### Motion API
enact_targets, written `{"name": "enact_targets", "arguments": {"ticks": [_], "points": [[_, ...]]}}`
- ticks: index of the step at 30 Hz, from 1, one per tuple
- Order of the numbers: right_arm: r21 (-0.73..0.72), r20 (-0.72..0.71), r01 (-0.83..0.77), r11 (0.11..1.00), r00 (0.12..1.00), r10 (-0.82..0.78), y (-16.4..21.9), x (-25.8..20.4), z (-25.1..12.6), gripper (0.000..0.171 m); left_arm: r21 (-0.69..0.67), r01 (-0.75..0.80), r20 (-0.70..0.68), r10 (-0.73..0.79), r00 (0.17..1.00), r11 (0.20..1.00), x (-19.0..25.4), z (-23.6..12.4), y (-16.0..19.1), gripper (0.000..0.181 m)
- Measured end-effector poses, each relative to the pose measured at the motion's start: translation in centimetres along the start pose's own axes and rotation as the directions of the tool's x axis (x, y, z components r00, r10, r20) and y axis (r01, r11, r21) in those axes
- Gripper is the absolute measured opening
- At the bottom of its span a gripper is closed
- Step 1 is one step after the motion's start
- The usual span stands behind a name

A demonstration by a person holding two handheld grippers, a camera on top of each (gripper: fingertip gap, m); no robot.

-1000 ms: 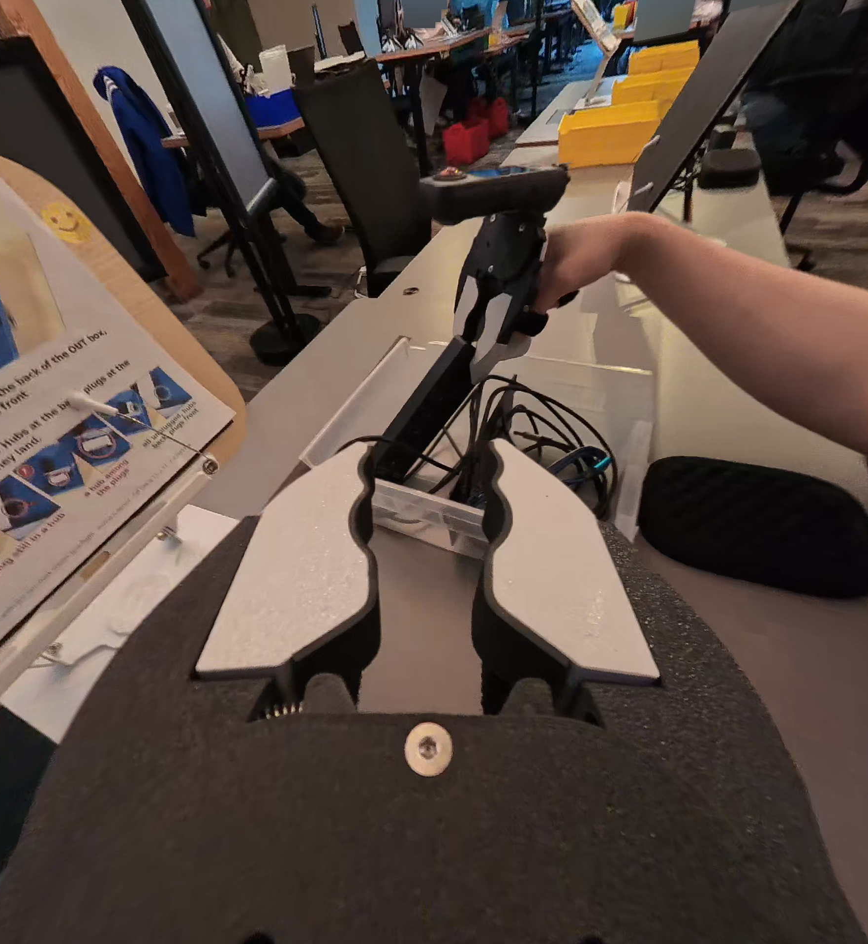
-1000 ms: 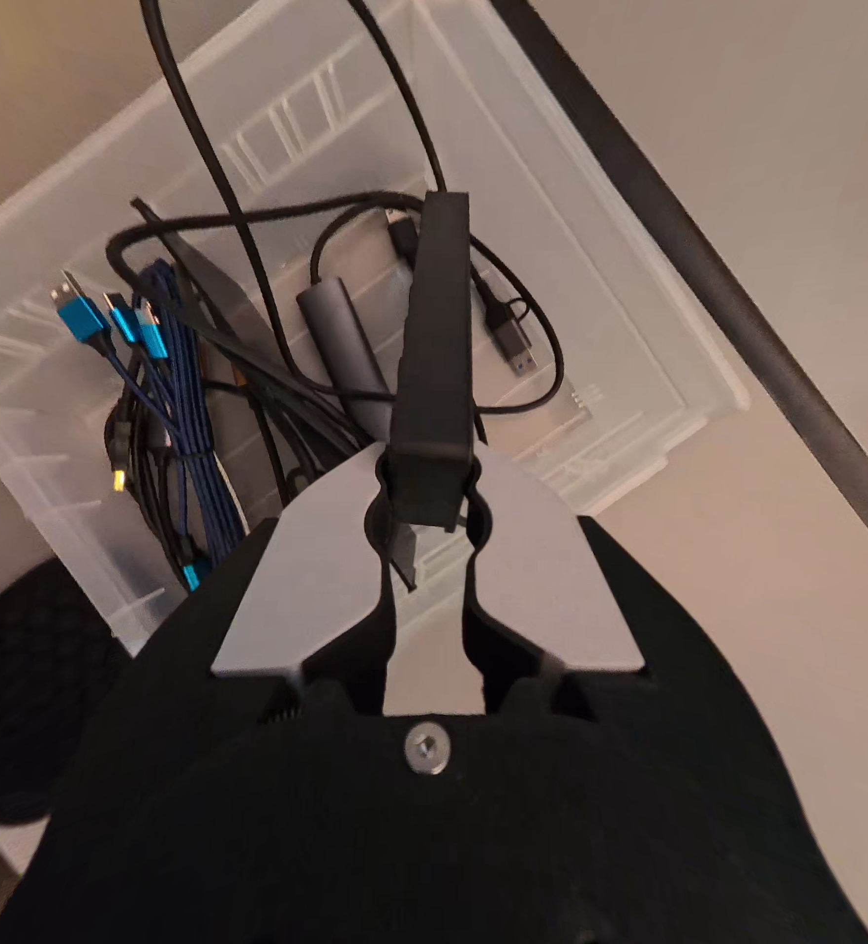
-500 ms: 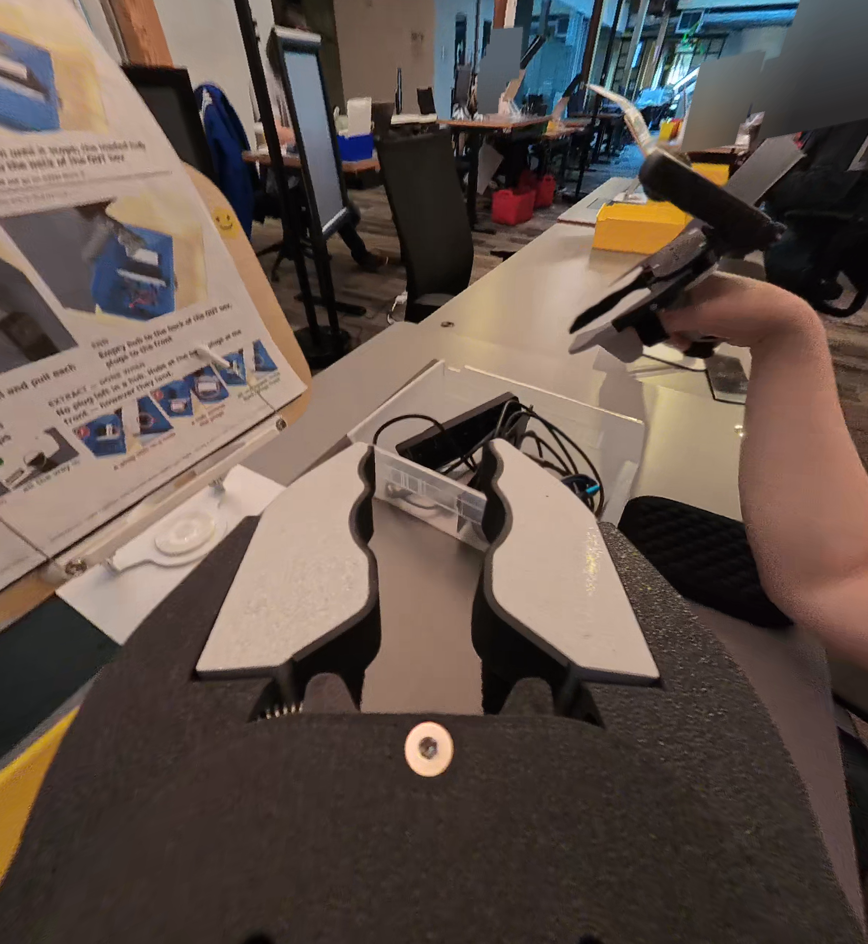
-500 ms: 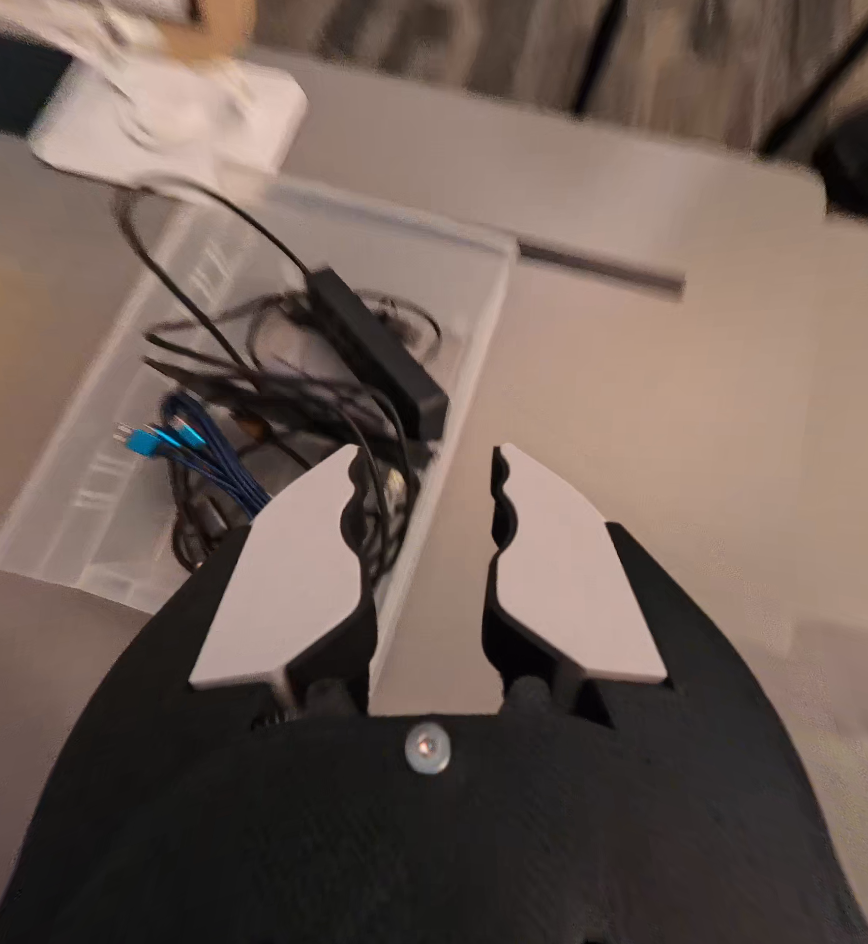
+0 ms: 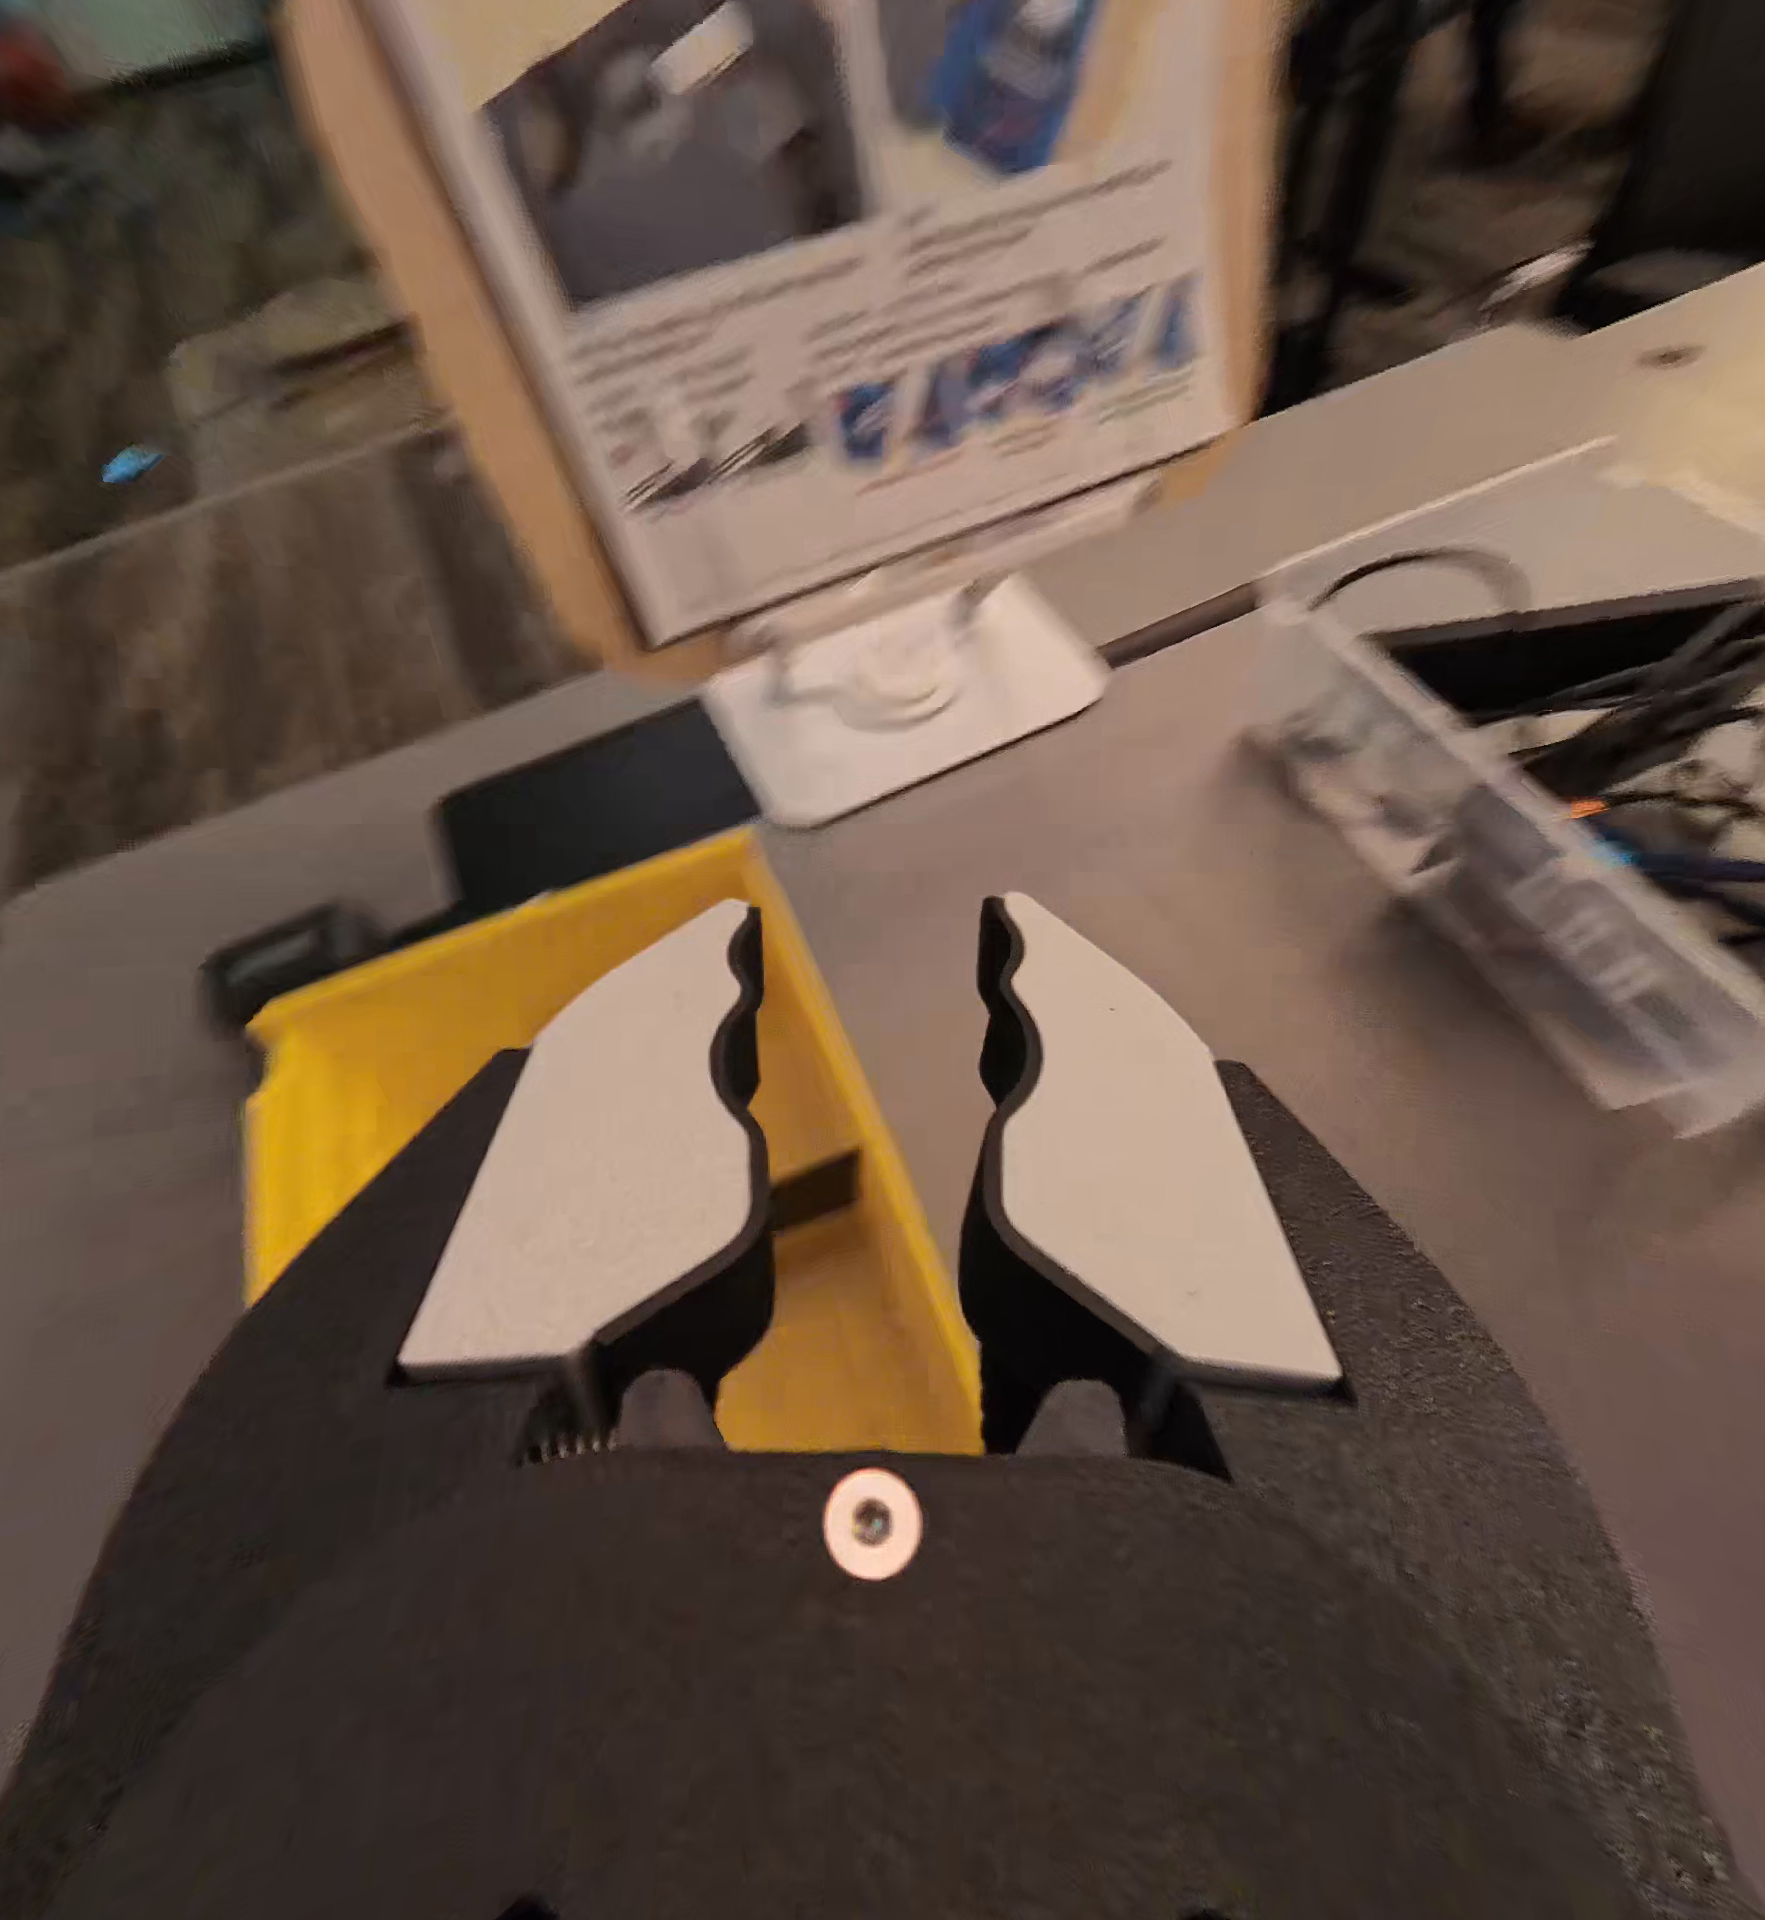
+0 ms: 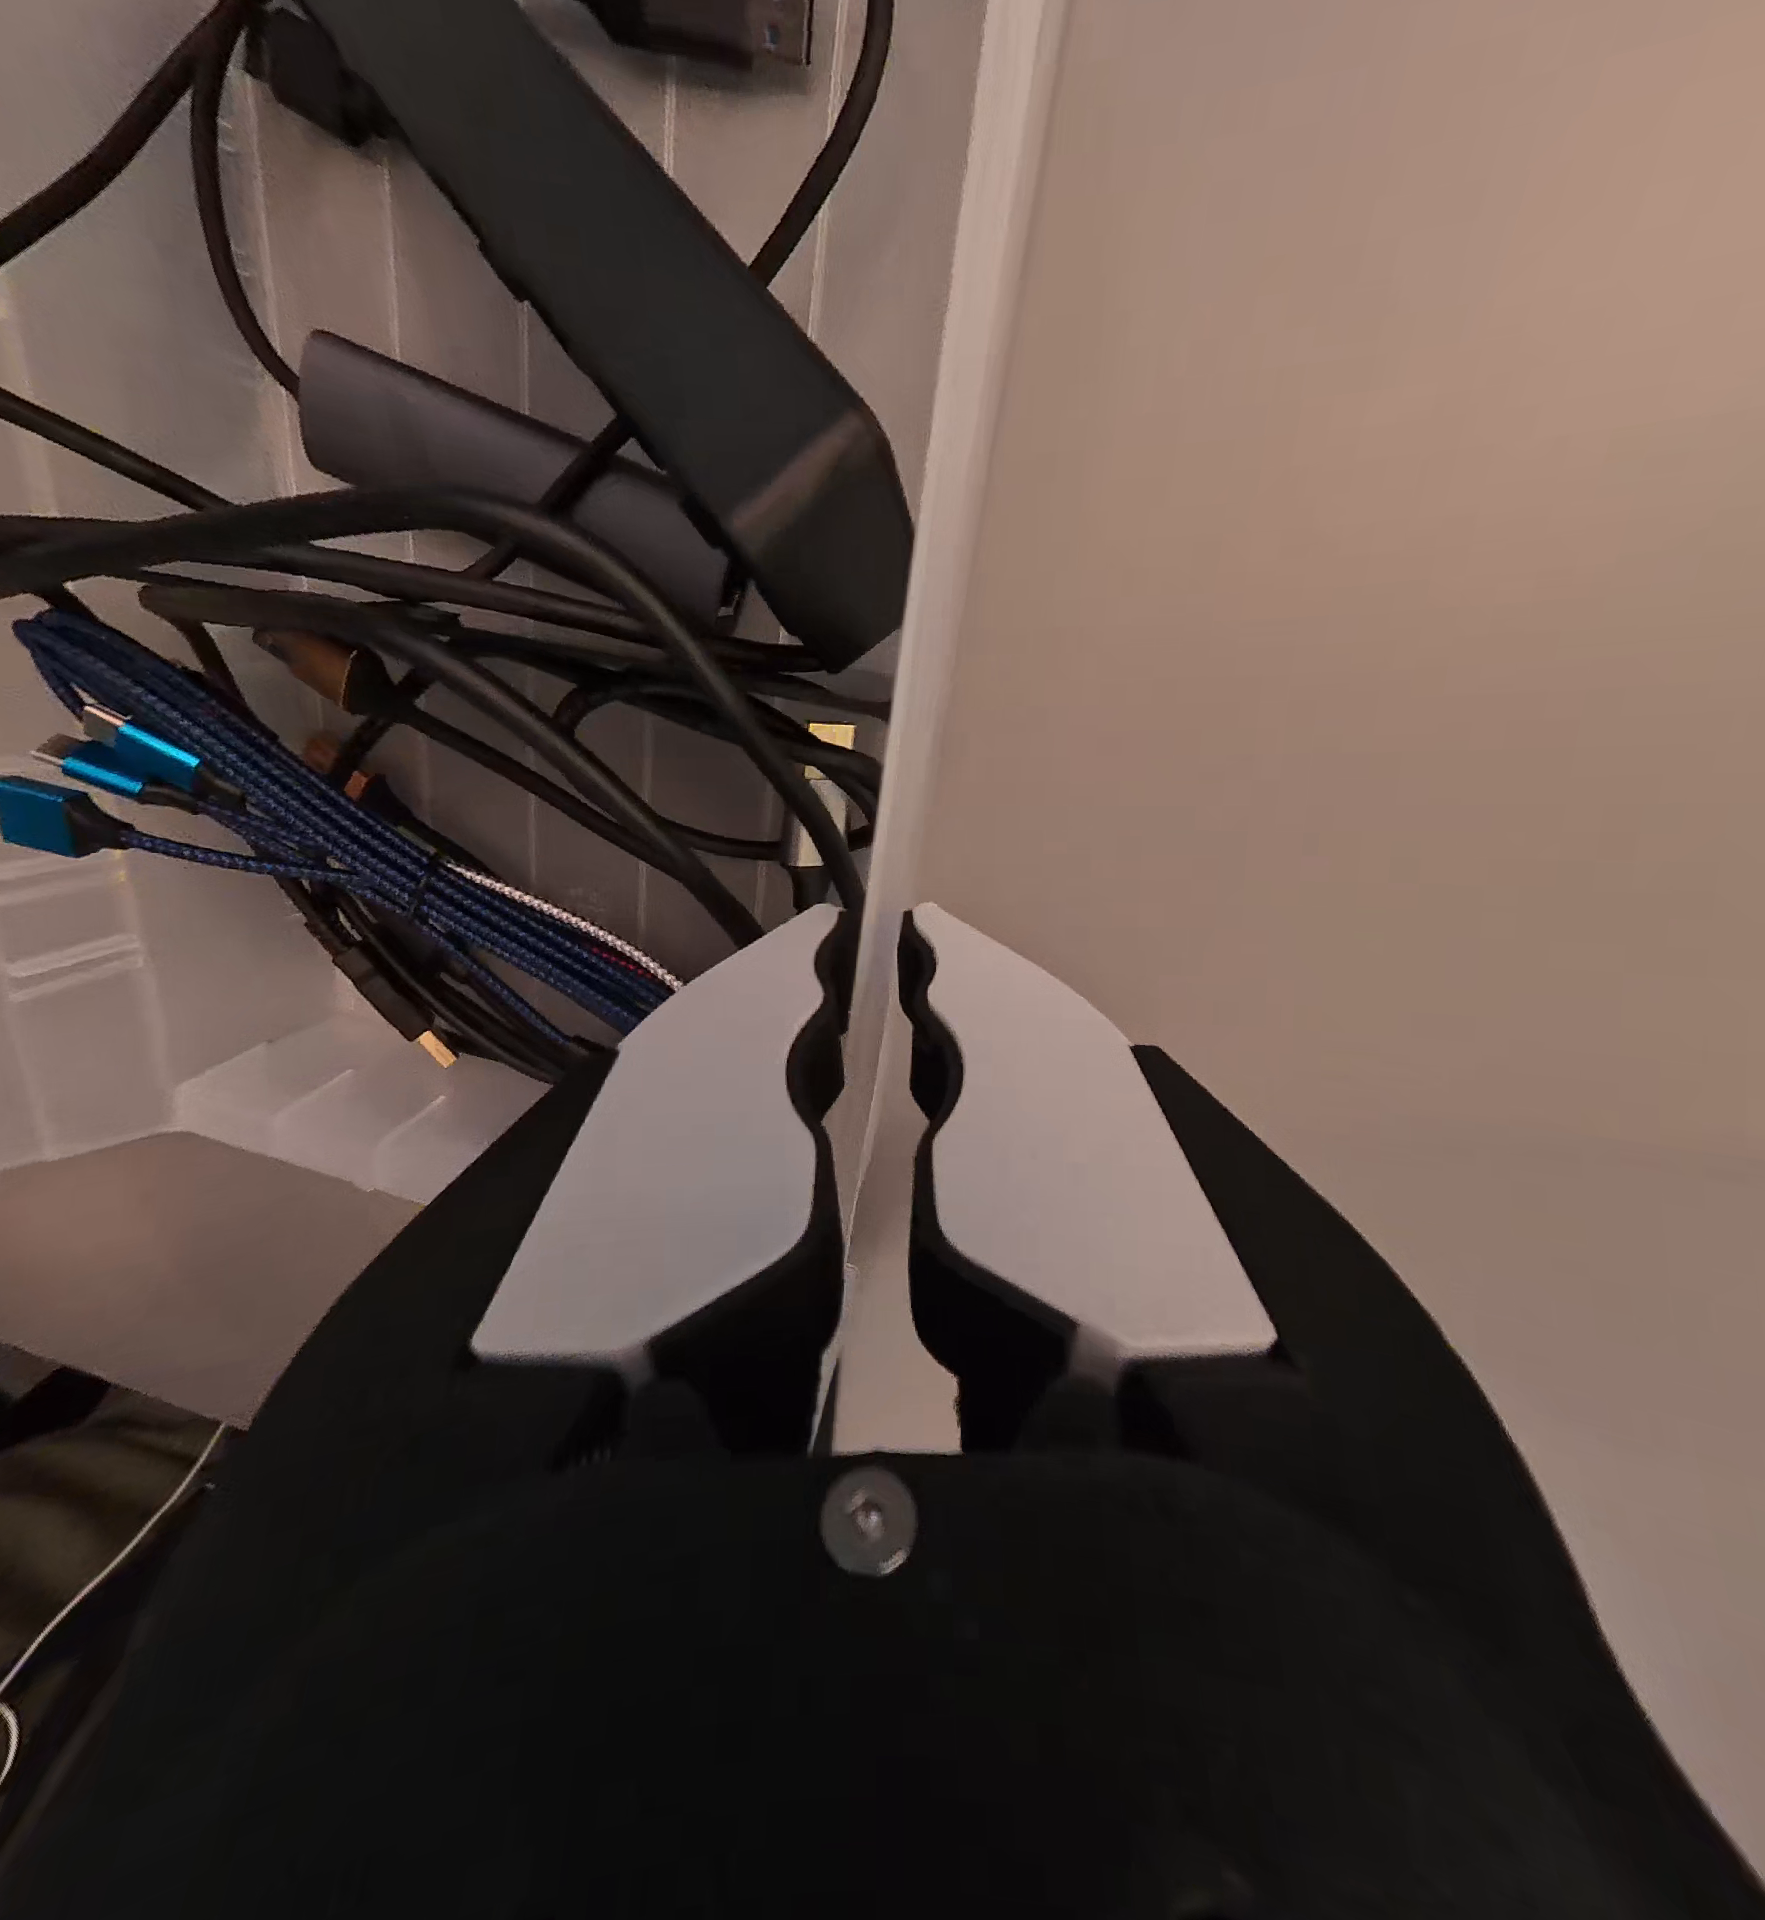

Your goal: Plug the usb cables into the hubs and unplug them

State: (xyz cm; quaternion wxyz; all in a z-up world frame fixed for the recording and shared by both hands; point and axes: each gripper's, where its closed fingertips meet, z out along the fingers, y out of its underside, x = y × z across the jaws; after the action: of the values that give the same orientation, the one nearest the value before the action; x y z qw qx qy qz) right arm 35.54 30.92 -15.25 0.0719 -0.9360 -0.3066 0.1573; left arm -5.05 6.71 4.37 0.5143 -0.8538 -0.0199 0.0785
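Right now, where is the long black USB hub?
In the right wrist view, the long black USB hub lies tilted inside the clear plastic bin, upper left, atop tangled black cables, its end against the bin's wall.

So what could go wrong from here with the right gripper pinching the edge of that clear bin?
The right gripper is shut on the thin wall of the clear bin. Pulling could tip the bin and spill the tangled cables, or the wall could slip from the narrow grip. The black hub leans against that wall and may slide. The left gripper is open over the yellow bin, giving no support.

instruction board (image 5: 857, 312) blurred, black hub (image 6: 629, 312) cut off at top
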Motion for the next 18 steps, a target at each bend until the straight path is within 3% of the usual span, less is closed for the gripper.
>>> {"name": "enact_targets", "arguments": {"ticks": [4, 6, 11, 14, 18], "points": [[0.051, 0.024, -0.047, 0.998, 0.999, 0.046, -0.9, 0.9, -0.1, 0.008, -0.169, 0.114, 0.301, -0.059, 0.952, 0.979, -9.3, -3.8, 5.8, 0.04], [0.079, 0.056, -0.076, 0.994, 0.996, 0.072, -0.9, 1.5, -0.3, 0.009, -0.266, 0.18, 0.345, -0.081, 0.935, 0.947, -12.9, -4.7, 9.3, 0.04], [0.113, 0.113, -0.131, 0.985, 0.987, 0.118, 0.3, 3.4, -1.2, 0.012, -0.372, 0.32, 0.227, -0.249, 0.942, 0.871, -16.3, -3.3, 15.6, 0.039], [0.139, 0.108, -0.153, 0.978, 0.984, 0.139, 1.3, 4.7, -1.8, 0.012, -0.435, 0.39, 0.251, -0.307, 0.918, 0.812, -17.2, -2.9, 18.8, 0.036], [0.157, 0.111, -0.183, 0.97, 0.98, 0.166, 2.0, 5.6, -2.2, 0.013, -0.444, 0.428, 0.202, -0.378, 0.904, 0.787, -16.6, -1.8, 20.0, 0.036]]}}
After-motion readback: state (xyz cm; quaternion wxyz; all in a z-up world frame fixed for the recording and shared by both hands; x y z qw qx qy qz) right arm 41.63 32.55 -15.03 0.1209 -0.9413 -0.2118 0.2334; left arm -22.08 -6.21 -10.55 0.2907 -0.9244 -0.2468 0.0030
